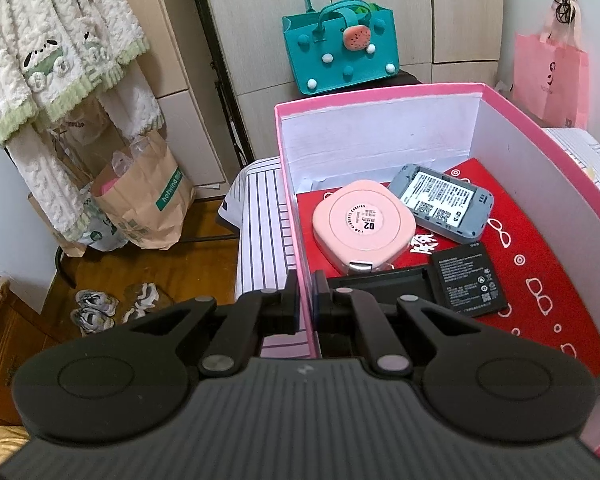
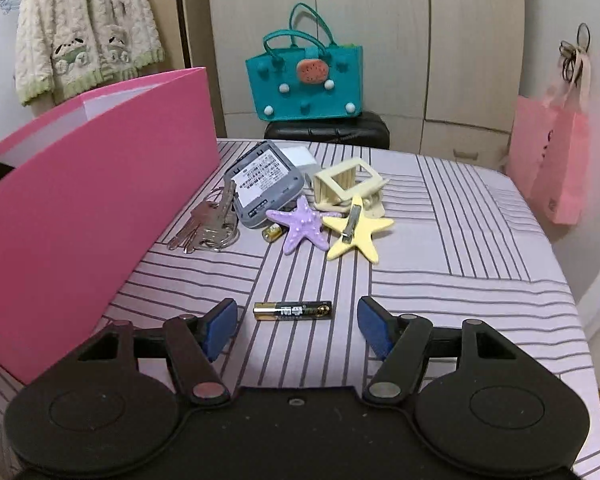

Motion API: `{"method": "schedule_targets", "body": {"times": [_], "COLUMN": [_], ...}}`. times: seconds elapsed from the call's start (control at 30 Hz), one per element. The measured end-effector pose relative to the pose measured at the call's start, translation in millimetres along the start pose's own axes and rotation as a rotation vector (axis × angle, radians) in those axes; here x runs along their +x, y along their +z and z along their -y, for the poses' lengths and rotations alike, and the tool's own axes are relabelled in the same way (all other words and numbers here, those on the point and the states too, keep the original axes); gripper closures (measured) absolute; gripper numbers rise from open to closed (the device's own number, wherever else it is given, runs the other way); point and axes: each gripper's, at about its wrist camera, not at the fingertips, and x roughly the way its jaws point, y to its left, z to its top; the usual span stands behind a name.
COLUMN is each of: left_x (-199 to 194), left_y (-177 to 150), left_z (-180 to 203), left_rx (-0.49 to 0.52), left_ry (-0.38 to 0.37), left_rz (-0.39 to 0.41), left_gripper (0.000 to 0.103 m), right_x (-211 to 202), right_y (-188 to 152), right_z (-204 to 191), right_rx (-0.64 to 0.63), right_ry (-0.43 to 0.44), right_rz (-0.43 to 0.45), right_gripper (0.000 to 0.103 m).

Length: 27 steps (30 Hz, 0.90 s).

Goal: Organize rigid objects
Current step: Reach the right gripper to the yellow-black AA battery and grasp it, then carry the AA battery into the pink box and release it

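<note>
Presently the right gripper (image 2: 296,326) is held wide open, its blue pads either side of the AAA battery (image 2: 292,310), untouched on the striped bedsheet (image 2: 440,264), presumably for pickup. The left gripper (image 1: 306,300) is clamped on the pink box (image 1: 380,94) wall, probably steadying it. Farther off, keys (image 2: 208,228) and starfish clips (image 2: 304,224) remain unsorted.

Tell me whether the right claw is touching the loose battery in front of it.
Apart. The right wrist view shows the battery lying on the striped cloth between the open right claw, clear cloth separating it from either pad.
</note>
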Motion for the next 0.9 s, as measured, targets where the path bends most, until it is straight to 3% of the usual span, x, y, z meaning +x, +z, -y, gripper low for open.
{"method": "schedule_targets", "body": {"times": [0.07,0.13,0.27,0.37,0.47,0.6,0.73,0.8,0.9], "left_x": [0,0,0,1,1,1,2,3,3], "left_y": [0,1,1,2,2,2,1,1,1], "left_z": [-1,-2,-3,-3,-1,0,0,0,1], "left_rx": [0.0,-0.002,-0.003,-0.008,0.004,0.004,0.003,-0.001,0.005], "left_ry": [-0.002,-0.002,-0.001,-0.006,0.004,0.006,0.005,0.005,0.007], "left_rz": [0.0,-0.001,-0.001,-0.001,-0.003,-0.003,-0.004,-0.005,-0.006], "left_gripper": [0.098,0.098,0.098,0.098,0.098,0.098,0.098,0.098,0.098], "right_x": [0,-1,-1,-5,-23,-41,-29,-11,22], "right_y": [1,3,5,22,54,104,144,157,167], "right_z": [-2,-3,1,6,-4,-28,-67,-84,-108], "right_rx": [0.0,0.005,0.047,0.115,0.1,0.007,-0.158,-0.224,-0.336], "right_ry": [0.004,0.003,-0.035,0.045,0.154,0.34,0.456,0.481,0.453], "right_rz": [-0.004,-0.004,-0.011,0.01,0.103,0.171,0.135,0.081,-0.006], "right_gripper": [0.036,0.055,0.055,0.055,0.055,0.055,0.055,0.055,0.055]}}
